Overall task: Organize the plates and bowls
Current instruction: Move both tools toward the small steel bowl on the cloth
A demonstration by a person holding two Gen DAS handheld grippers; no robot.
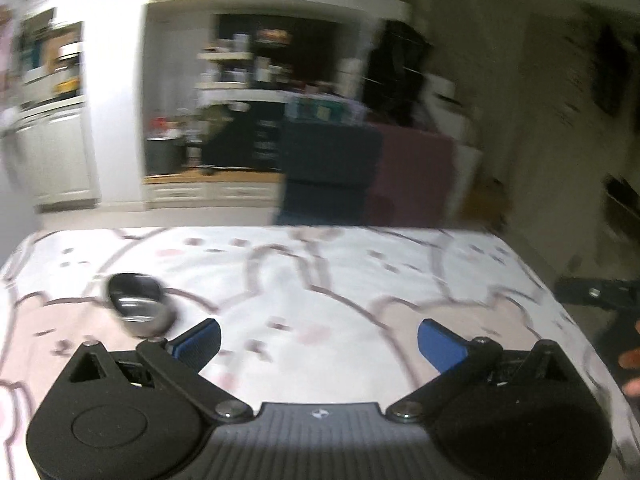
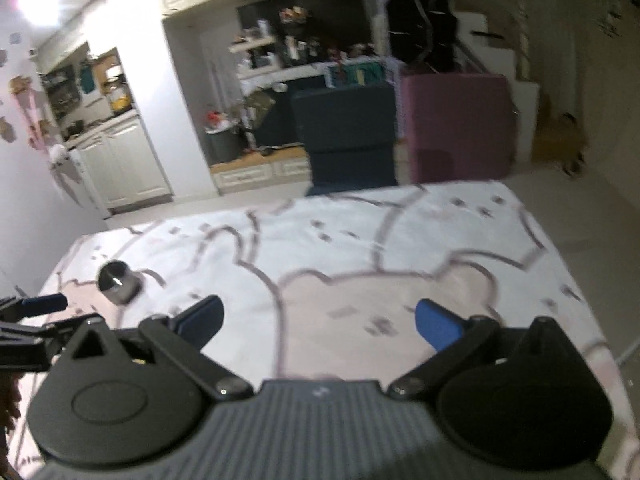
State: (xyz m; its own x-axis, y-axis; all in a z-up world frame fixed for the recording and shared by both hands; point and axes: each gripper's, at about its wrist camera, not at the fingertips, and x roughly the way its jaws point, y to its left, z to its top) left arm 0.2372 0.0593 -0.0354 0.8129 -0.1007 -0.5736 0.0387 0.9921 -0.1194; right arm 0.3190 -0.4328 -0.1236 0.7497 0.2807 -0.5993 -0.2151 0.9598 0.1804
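Note:
A small shiny metal bowl (image 1: pixel 136 304) stands on the table's white and pink patterned cloth (image 1: pixel 320 272), just ahead of and left of my left gripper's left fingertip. My left gripper (image 1: pixel 318 340) is open above the cloth with nothing between its blue pads. From the right wrist, the same bowl (image 2: pixel 118 280) sits far left on the cloth (image 2: pixel 400 240). My right gripper (image 2: pixel 318 320) hangs open and empty over the near middle. Part of my left gripper (image 2: pixel 36 318) shows at the left edge. A black part of my right gripper (image 1: pixel 596 292) pokes in at the right edge. Both views are blurred.
Beyond the table's far edge stand a dark blue armchair (image 2: pixel 348 132) and a purple one (image 2: pixel 456 120). White kitchen cabinets (image 2: pixel 120 164) and cluttered shelves (image 2: pixel 280 52) lie further back. A person's hand (image 1: pixel 632 360) shows at the table's right side.

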